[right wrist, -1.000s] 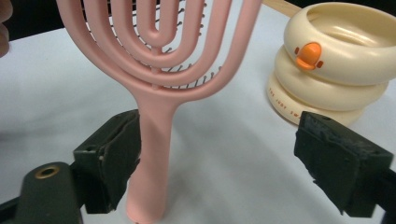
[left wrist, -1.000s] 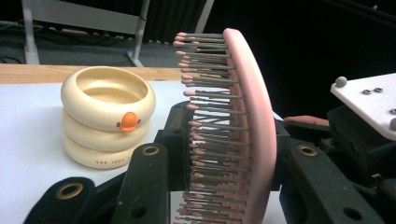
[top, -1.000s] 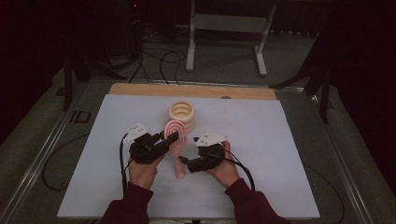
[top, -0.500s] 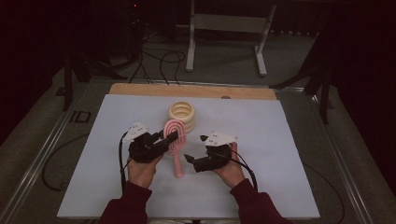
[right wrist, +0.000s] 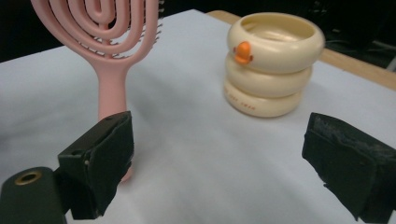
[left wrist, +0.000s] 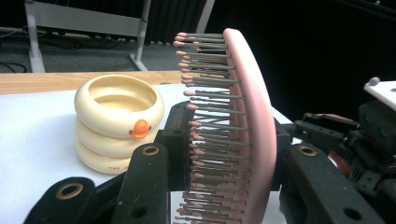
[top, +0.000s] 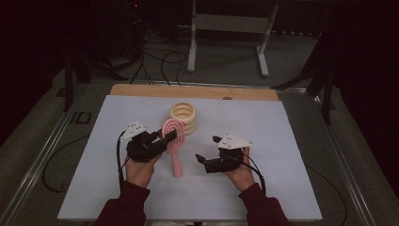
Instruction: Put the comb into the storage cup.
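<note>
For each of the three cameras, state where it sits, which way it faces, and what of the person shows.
High view: above the person's side, facing forward and down; forearms, left hand-held gripper, right hand-held gripper.
Left gripper view: on that gripper, along jaws clamping the pink hairbrush.
Right gripper view: on that gripper, between open jaws.
All share the brush and cream ring stack.

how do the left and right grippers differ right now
The left gripper is shut on the pink hairbrush, pads pressing its head; the right gripper is open and holds nothing, its jaws having just been opening. The left one sits beside the cream ring cup; the right one is farther off. Both are hand-held over the white table.
</note>
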The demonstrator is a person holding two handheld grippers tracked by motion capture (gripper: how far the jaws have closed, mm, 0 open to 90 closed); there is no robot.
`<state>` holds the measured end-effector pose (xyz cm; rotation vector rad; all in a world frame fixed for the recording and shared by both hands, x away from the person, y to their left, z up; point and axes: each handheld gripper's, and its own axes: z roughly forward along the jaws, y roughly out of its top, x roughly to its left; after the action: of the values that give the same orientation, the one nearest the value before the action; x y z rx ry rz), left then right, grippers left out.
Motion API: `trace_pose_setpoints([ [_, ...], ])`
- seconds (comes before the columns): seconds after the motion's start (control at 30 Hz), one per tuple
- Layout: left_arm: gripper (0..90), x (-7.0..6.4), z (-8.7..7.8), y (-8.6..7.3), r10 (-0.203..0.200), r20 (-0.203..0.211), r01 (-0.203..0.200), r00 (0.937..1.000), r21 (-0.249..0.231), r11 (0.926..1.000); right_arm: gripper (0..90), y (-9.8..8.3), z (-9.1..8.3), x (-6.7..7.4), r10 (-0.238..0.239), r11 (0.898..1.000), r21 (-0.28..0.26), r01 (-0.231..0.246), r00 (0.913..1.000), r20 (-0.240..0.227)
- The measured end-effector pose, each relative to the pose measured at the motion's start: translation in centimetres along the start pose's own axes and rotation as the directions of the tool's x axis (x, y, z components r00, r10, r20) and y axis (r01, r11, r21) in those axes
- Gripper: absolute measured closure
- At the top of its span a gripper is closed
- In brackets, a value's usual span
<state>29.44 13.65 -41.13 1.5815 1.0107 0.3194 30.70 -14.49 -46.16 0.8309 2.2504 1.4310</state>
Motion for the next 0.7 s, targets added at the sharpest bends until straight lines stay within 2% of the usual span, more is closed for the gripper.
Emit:
trace_pose_setpoints([
  [0.23, 64.7, 0.2, -0.2, 0.2, 0.002, -0.004, -0.002, 1.0000, -0.003, 1.0000, 9.2, -0.3, -1.2, -0.5, 0.011, 0.999, -0.035, -0.010, 0.9997, 0.023],
  [0.4, 64.7, 0.5, -0.4, 0.4, 0.005, -0.013, -0.005, 0.9999, -0.003, 1.0000, 9.3, -1.5, -2.2, -1.3, 0.029, 0.998, -0.058, -0.025, 0.9977, 0.062],
  [0.53, 64.7, 0.8, -0.5, 0.6, 0.004, -0.018, -0.004, 0.9998, -0.007, 1.0000, 9.2, -2.5, -3.2, -2.0, 0.055, 0.997, -0.065, -0.049, 0.9943, 0.092],
  [0.7, 64.7, 0.9, -0.7, 0.9, 0.011, -0.024, -0.012, 0.9996, -0.010, 0.9999, 9.2, -3.1, -4.5, -2.9, 0.073, 0.992, -0.108, -0.059, 0.9891, 0.128],
])
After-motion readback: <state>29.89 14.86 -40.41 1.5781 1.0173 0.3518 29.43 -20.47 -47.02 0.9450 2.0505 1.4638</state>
